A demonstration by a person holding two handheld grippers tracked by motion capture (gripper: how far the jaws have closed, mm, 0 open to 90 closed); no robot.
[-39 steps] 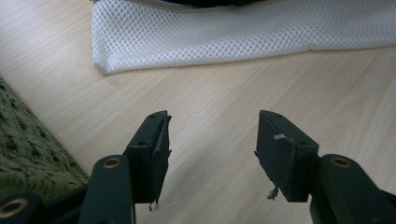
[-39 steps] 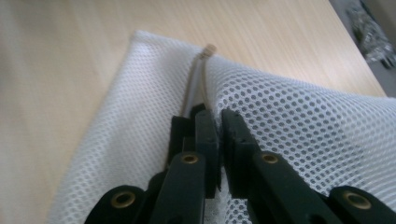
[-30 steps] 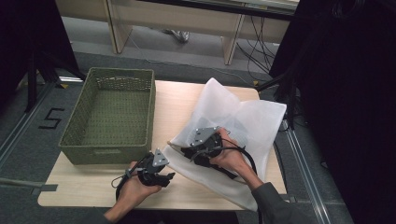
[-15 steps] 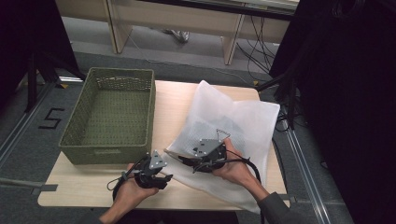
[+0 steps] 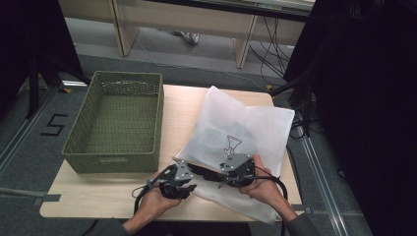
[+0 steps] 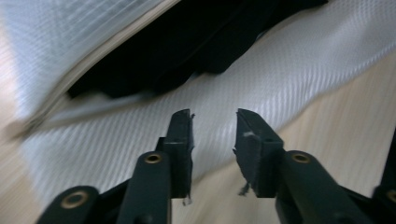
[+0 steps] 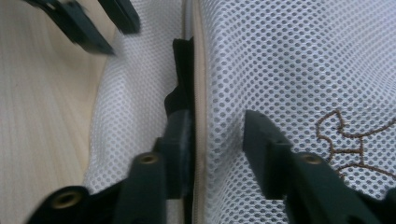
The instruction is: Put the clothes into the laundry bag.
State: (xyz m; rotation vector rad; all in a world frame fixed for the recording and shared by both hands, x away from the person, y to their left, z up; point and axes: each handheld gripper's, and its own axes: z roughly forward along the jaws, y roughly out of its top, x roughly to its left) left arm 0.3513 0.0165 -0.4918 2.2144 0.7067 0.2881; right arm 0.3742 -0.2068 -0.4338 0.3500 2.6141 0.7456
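I was working the white mesh bag's (image 5: 246, 132) mouth open: right gripper (image 7: 212, 140) jaws just closing astride its zip edge, left gripper (image 6: 214, 140) jaws closing, empty; next, pinch the lower layer.

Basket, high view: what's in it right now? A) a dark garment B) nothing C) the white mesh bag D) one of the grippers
B: the green woven basket shows only its bare woven floor, while the white mesh bag lies on the table to its right, with the left gripper and right gripper both at the bag's near edge.
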